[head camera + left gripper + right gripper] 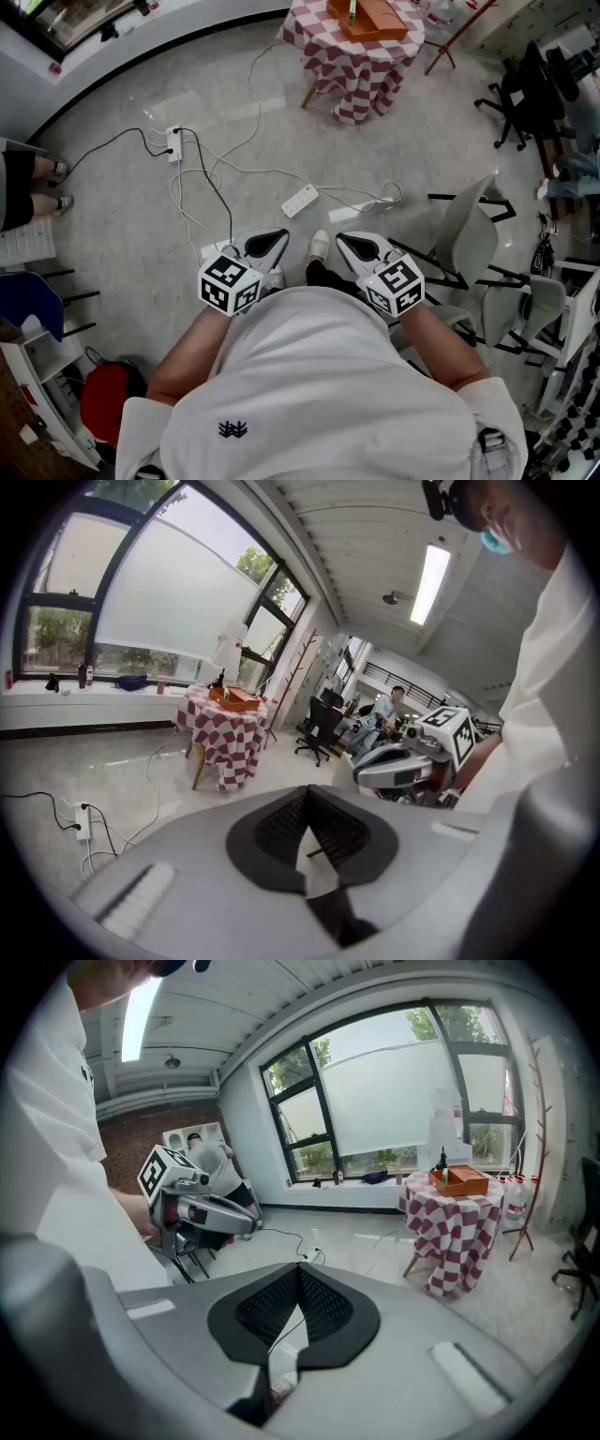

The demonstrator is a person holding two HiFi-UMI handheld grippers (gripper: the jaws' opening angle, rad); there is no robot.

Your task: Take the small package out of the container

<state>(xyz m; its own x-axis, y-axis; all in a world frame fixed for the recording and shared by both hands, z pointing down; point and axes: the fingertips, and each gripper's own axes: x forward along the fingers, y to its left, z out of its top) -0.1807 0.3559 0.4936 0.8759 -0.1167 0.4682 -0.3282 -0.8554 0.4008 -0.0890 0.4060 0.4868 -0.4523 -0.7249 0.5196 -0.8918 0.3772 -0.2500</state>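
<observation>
L gripper point(279, 236) & R gripper point(343, 240) are idling, jaws together (both empty), container point(380, 22) sitting well ahead, nearer R.

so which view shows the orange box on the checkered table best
The head view: it looks down onto the orange box, largest there, though near the frame's top edge. Both gripper views show it only small, far off and side-on.

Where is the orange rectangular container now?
In the head view the orange rectangular container sits at top centre on the table with the red-and-white checked cloth, beyond the white power strip.
</observation>
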